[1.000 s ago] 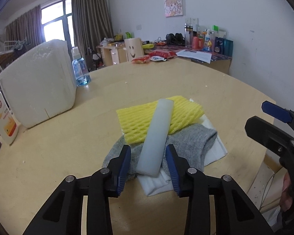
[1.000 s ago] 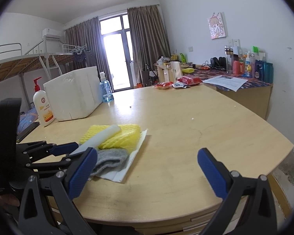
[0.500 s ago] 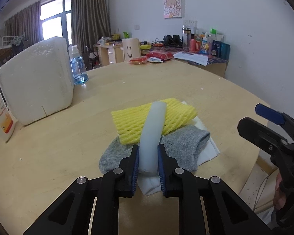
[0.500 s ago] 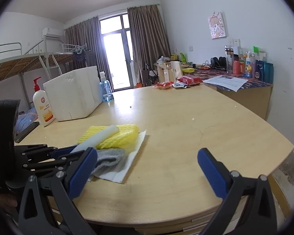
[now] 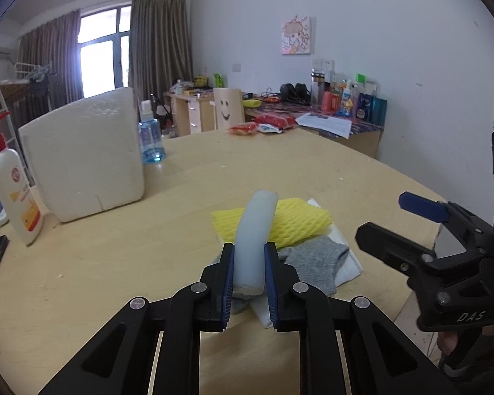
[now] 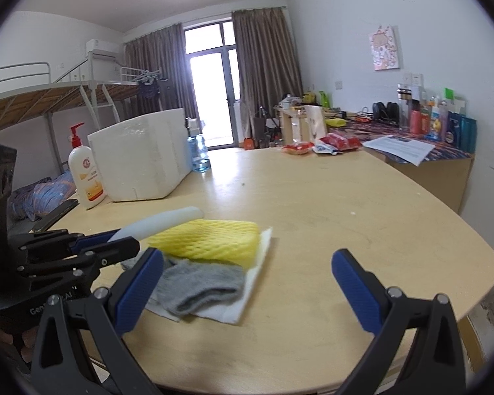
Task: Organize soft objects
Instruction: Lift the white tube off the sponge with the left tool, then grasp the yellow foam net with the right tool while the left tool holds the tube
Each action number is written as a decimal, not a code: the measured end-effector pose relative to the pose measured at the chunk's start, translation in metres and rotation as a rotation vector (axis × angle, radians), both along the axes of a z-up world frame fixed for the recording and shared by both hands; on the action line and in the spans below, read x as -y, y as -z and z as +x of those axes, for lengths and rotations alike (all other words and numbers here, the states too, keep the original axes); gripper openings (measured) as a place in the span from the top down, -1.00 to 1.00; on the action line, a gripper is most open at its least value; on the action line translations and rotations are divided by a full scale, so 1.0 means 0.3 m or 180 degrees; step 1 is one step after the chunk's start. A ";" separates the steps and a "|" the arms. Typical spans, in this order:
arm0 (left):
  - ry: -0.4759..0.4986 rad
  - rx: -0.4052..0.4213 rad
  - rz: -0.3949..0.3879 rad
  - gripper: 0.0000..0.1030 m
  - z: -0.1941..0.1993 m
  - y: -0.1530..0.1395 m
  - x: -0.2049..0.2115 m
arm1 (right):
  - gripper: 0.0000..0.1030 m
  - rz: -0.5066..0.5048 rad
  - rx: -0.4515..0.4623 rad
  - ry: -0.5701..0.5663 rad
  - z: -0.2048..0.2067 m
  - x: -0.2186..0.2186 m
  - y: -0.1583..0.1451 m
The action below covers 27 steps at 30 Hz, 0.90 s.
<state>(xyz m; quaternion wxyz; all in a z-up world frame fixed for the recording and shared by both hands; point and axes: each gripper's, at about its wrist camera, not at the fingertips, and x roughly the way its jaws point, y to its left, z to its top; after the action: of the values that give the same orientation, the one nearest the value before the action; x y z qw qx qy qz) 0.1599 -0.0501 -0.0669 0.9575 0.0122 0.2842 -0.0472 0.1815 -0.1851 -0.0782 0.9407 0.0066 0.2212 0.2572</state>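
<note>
left gripper [image 5: 248,265] clamped on the near end of the foam tube [image 5: 255,230], pale blue-white, low centre of the left wrist frame; jaws narrow, pads pressing both sides, they have just been closing on it with the tube between them; tube's long axis runs straight away from the gripper toward frame centre, far end bent a little right and raised over the yellow net [image 5: 286,220]; in the right wrist frame the tube [image 6: 168,219] shows mid left, slanting up to the right, clear of the pile at its far end as far as I can tell; pile sits centre low in both views: net on top, grey sock [image 5: 316,260] in front of it, white cloth [image 5: 347,265] underneath, all on the table [image 5: 115,253]; right gripper [image 6: 247,283] spread wide, nothing between the pads, lower half of its own frame, sock and cloth just past its left pad; left one is the nearer to the tube since it holds it, right one is just beside the pile on the frame-right side of the left view; likely next is carrying the tube off, maybe to the foam box [image 5: 82,154] at mid left, a guess; counts: 1 tube, 1 net, 1 sock, 1 cloth, 1 box, 2 grippers
</note>
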 end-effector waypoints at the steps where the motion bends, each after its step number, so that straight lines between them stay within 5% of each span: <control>1: -0.0020 0.0011 -0.0017 0.64 -0.005 -0.004 -0.011 | -1.00 -0.0011 -0.0003 -0.0039 0.004 -0.016 -0.002; 27: -0.0315 0.0024 -0.0161 0.64 0.020 0.034 -0.201 | -0.93 -0.0315 -0.0669 -0.0409 0.180 -0.222 0.045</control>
<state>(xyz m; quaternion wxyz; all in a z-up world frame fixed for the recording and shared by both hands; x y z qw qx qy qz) 0.1660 0.0103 -0.0772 0.9598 -0.0258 0.2795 -0.0069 0.2354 -0.1184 -0.0917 0.8930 -0.0271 0.3310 0.3036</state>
